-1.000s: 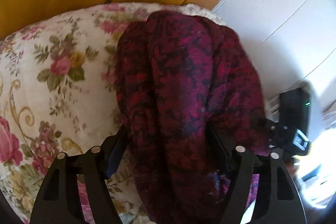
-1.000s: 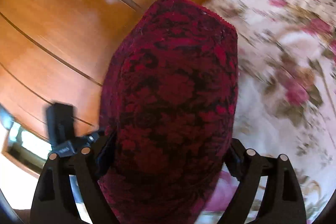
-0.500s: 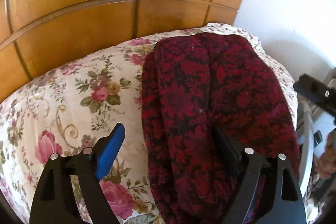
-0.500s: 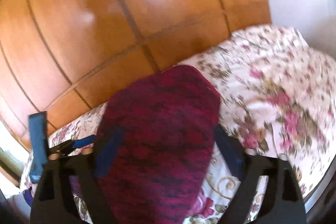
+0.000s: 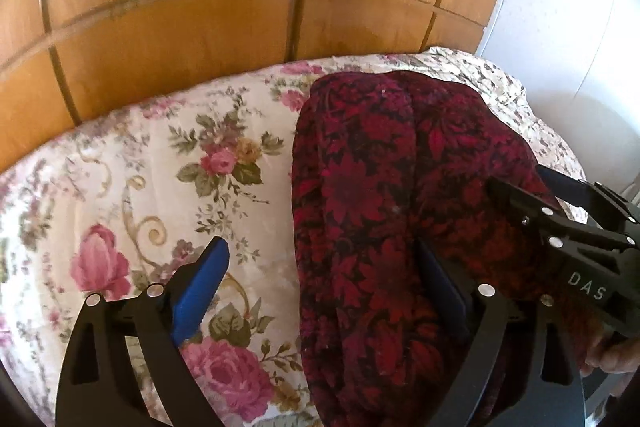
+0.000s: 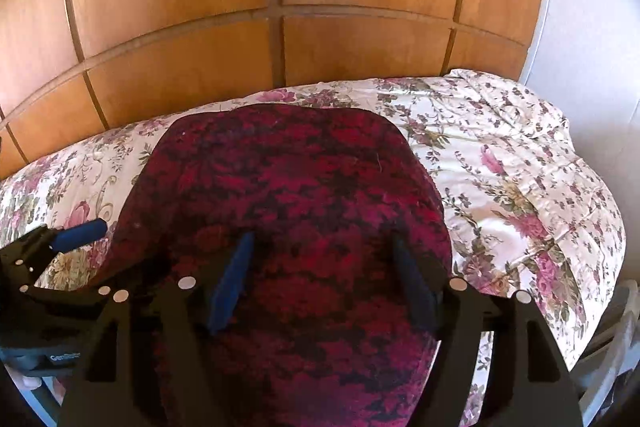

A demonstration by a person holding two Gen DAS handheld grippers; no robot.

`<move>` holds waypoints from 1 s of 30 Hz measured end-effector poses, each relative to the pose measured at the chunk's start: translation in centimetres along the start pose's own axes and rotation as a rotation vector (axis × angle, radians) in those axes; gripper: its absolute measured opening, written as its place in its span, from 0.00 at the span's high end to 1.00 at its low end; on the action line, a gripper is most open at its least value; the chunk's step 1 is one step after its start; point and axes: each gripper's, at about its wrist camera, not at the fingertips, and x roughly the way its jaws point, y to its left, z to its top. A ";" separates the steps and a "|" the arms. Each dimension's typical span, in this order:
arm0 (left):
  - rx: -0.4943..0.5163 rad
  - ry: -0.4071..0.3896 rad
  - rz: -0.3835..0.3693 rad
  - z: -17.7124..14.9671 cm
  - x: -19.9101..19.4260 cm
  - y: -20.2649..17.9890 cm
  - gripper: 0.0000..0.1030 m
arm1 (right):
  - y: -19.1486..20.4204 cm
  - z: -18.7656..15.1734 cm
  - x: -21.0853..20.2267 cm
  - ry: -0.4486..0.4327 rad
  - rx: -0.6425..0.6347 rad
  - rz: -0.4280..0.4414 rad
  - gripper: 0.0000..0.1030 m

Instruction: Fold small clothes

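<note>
A dark red floral garment (image 5: 380, 195) lies folded on the flowered bedspread (image 5: 152, 187), near the bed's right side. My left gripper (image 5: 320, 287) hovers over the garment's left edge with its jaws opening. One blue pad (image 5: 200, 287) is above the bedspread and the other is above the cloth, neither pressing. My right gripper (image 6: 322, 283) stands open just above the middle of the garment (image 6: 288, 179), its pads clear of the cloth. The right gripper (image 5: 532, 199) also shows in the left wrist view, over the garment's right edge. The left gripper's blue pad (image 6: 80, 231) shows at the left of the right wrist view.
Brown wooden panels (image 6: 280, 7) rise straight behind the bed. A white wall (image 5: 580, 47) is at the right, where the bedspread (image 6: 540, 187) drops off the bed's edge. A hand (image 5: 608, 355) holds the right gripper. A pale rack (image 6: 616, 339) stands beside the bed.
Both grippers let go of the garment and drew back and up from it. It now lies flat on the bed. The left jaws spread wider, the right narrowed, and the right view rolled level.
</note>
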 end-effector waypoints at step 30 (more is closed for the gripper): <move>-0.072 -0.213 0.178 -6.5 -14.0 -0.8 0.04 | 3.1 -8.4 -11.3 -0.119 0.176 -0.110 0.02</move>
